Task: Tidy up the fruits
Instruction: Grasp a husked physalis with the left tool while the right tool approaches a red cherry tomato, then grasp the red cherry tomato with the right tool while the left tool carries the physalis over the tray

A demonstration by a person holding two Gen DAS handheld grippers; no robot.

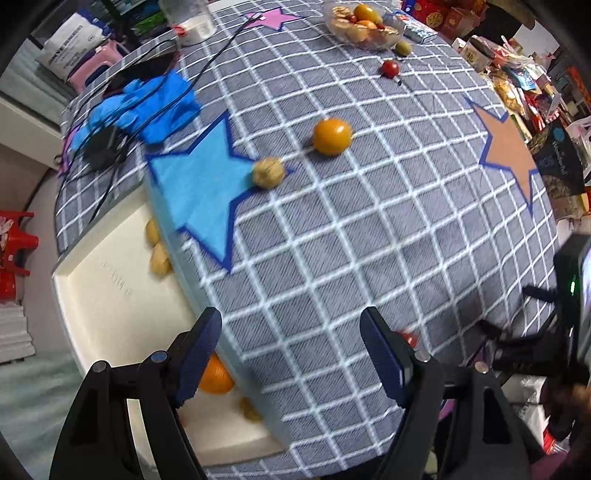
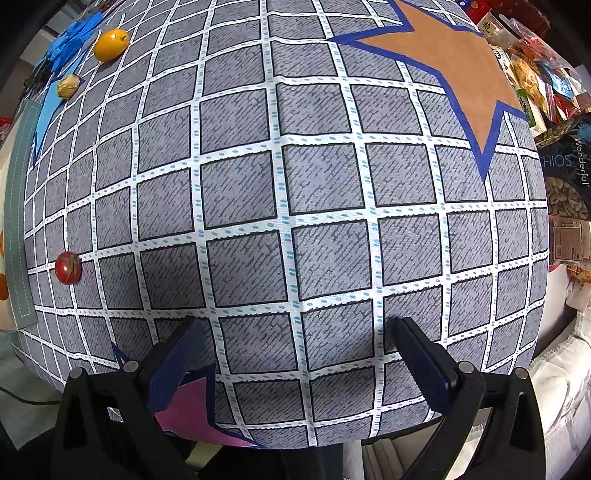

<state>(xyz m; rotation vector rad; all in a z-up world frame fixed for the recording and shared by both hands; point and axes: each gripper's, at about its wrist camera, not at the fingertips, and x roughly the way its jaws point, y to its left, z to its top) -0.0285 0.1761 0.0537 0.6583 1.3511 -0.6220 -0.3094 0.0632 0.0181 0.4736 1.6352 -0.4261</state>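
Note:
My left gripper (image 1: 291,319) is open and empty, pointing down over the checked tablecloth (image 1: 369,229) beside a white tray (image 1: 110,295). In the tray lie an orange fruit (image 1: 216,374) and walnuts (image 1: 159,258). On the cloth farther off sit a walnut (image 1: 268,172), an orange fruit (image 1: 332,136), a cherry tomato (image 1: 390,68) and a green fruit (image 1: 403,47). Another cherry tomato (image 1: 410,336) peeks from behind the right finger. My right gripper (image 2: 297,326) is open over bare cloth, with a cherry tomato (image 2: 68,267) far to its left.
A clear bowl (image 1: 364,27) of mixed fruit stands at the far edge. Blue gloves (image 1: 147,107), black cables and a plastic bottle (image 1: 192,18) lie at the far left. Snack packets (image 2: 535,74) crowd the table's right side.

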